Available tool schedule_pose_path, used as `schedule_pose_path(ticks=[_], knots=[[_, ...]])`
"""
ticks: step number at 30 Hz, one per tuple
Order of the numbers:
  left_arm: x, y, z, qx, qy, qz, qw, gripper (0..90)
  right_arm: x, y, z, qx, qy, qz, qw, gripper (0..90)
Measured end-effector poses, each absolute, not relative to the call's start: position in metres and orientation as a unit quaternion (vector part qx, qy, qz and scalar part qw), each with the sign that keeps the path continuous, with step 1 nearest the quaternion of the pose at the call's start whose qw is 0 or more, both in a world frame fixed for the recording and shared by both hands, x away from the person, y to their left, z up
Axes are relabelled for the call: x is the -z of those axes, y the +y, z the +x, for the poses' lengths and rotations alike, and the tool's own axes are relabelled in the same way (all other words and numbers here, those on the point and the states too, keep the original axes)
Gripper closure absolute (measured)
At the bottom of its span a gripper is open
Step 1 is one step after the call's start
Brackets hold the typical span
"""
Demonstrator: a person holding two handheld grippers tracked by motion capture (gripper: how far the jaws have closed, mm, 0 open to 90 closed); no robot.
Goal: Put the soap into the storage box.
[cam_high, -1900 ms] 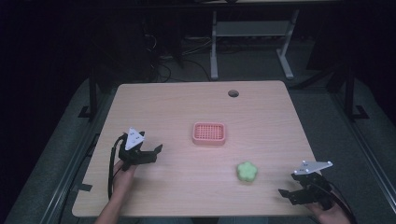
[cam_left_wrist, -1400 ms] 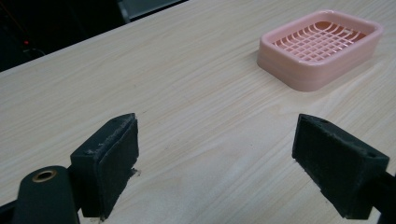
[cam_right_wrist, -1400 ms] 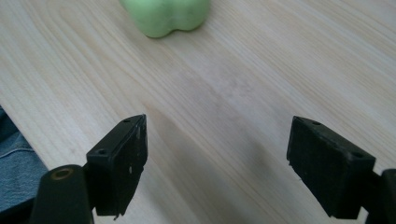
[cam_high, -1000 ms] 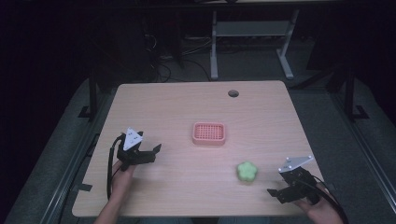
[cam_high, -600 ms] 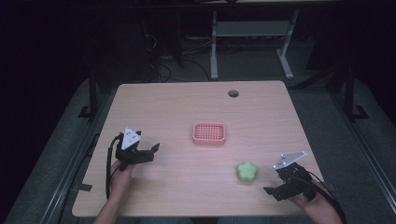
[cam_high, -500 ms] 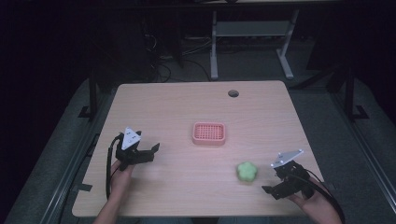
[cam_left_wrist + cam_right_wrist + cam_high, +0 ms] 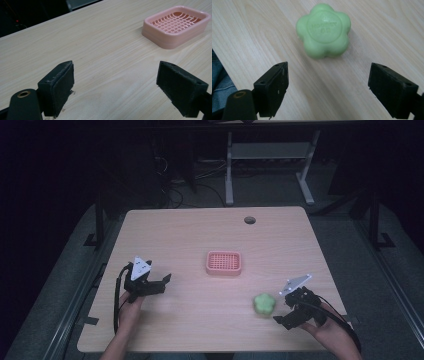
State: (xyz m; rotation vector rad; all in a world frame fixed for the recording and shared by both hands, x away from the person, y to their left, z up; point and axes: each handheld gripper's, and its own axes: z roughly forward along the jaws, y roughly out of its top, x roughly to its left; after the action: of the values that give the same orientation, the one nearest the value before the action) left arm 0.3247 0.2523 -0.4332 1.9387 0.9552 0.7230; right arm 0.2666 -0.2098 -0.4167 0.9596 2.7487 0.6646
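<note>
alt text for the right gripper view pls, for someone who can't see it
A green flower-shaped soap lies flat on a light wooden table, stamped face up, just ahead of the right gripper. The open gripper's two black jaws rise from the bottom corners, spread wider than the soap and not touching it.

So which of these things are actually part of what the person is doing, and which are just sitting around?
Part of the job:
- green soap, straight ahead of the open right tongs
- pink soap dish, probably where it goes
- left tongs, open, waiting over bare table

Just lying about:
- cable hole in the table's far edge
- desk frame behind the table
</note>
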Motion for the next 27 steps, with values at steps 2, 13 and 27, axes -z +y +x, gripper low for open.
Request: schedule_pose_path(ticks=[2,13,27], knots=[[0.433,0.252,0.325,-0.288,0.381,0.773,0.418,14.3,0.416,-0.206,0.269,-0.220,0.919,0.317,0.077,16.0],[0.433,0.254,0.325,-0.289,0.382,0.772,0.418,14.3,0.418,-0.188,0.280,-0.207,0.926,0.308,0.067,15.4],[0.432,0.254,0.325,-0.288,0.383,0.770,0.420,14.3,0.421,-0.170,0.292,-0.191,0.932,0.302,0.062,15.1]])
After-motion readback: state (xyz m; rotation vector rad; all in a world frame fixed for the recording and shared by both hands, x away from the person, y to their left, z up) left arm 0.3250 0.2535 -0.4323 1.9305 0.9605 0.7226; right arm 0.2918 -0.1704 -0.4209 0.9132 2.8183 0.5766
